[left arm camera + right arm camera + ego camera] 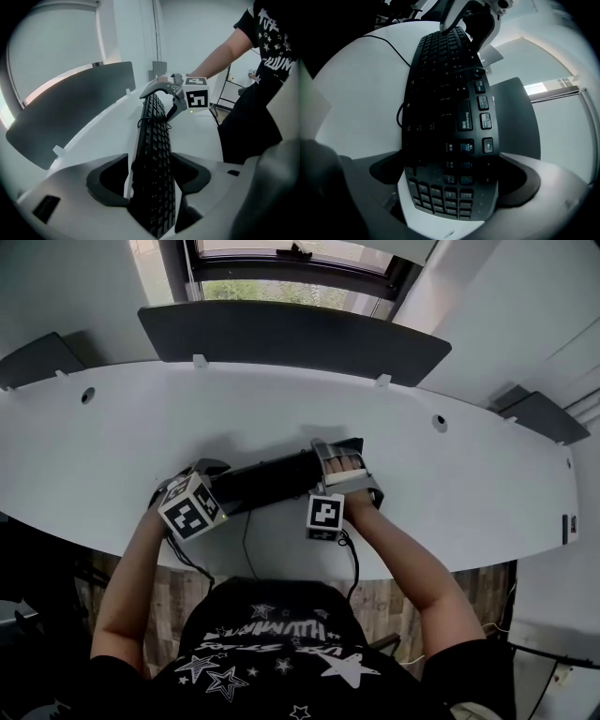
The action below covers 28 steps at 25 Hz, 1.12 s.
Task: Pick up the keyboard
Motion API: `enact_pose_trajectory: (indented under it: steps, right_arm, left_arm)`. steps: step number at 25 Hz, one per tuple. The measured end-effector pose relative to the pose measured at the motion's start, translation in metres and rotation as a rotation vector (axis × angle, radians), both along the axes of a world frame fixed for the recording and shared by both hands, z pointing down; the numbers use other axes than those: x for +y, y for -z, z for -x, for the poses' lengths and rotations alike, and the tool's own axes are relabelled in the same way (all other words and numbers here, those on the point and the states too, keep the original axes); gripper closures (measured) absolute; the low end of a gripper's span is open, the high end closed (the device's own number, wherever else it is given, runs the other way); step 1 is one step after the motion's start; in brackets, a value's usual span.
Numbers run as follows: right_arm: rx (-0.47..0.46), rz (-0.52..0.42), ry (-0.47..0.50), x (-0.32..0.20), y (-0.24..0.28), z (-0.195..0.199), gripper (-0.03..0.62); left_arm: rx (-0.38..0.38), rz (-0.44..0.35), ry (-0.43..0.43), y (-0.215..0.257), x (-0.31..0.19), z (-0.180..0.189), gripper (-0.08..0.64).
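While the right gripper [342, 465] clamps the keyboard's [272, 480] 3 o'clock end, tipped on edge at the desk's [122, 437] 6 o'clock, the left gripper [201, 472] gapes round the 9 o'clock end. Best to close squarely, then lift level.

A white curved desk [112, 442] spreads under and beyond the left gripper [208, 468] and right gripper [343, 461]. Past both, a dark divider panel [291, 334] stands along its far edge, with a window [281, 259] behind it. Wooden floor [173, 592] shows nearer than the left gripper.
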State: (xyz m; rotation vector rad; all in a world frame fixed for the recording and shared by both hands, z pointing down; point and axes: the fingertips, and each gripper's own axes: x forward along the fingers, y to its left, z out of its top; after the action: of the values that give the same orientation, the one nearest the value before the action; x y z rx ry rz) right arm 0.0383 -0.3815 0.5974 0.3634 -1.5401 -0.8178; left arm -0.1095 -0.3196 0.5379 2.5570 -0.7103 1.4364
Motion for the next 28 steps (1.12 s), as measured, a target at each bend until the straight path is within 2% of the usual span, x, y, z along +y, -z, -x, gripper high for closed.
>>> enact_pose_trajectory:
  steps: [5,9,11,13,15,19,23,26,28]
  right_arm:
    - [-0.051,-0.076,0.026,0.005,0.006,0.001,0.014]
    - [-0.069,-0.148,0.024,0.003,0.012,0.002,0.014]
    - [-0.091,-0.187,0.023,0.0,0.017,0.004,0.014]
    - [-0.096,-0.173,0.017,0.005,0.013,0.002,0.014]
    - [-0.089,-0.162,0.01,0.009,0.01,-0.001,0.014]
    - [-0.097,-0.181,-0.002,0.01,0.01,-0.002,0.014]
    - [-0.129,-0.227,-0.013,0.013,0.012,-0.002,0.014]
    - [-0.095,-0.323,-0.027,0.008,0.024,-0.004,0.014]
    - [-0.103,-0.263,-0.054,0.017,0.017,-0.002,0.014]
  left_arm:
    - [-0.107,0.075,-0.103,-0.022,0.001,-0.006,0.293]
    - [-0.11,0.131,-0.126,-0.032,0.0,-0.016,0.293]
    - [-0.122,0.129,-0.138,-0.036,-0.002,-0.019,0.295]
    - [-0.139,0.126,-0.154,-0.039,-0.002,-0.021,0.295]
    - [-0.157,0.157,-0.17,-0.04,0.004,-0.025,0.296]
    - [-0.19,0.212,-0.206,-0.044,0.015,-0.027,0.376]
    - [-0.188,0.253,-0.213,-0.045,0.024,-0.03,0.456]
    - [-0.183,0.282,-0.189,-0.045,0.028,-0.027,0.474]
    - [-0.176,0.32,-0.17,-0.045,0.034,-0.023,0.479]
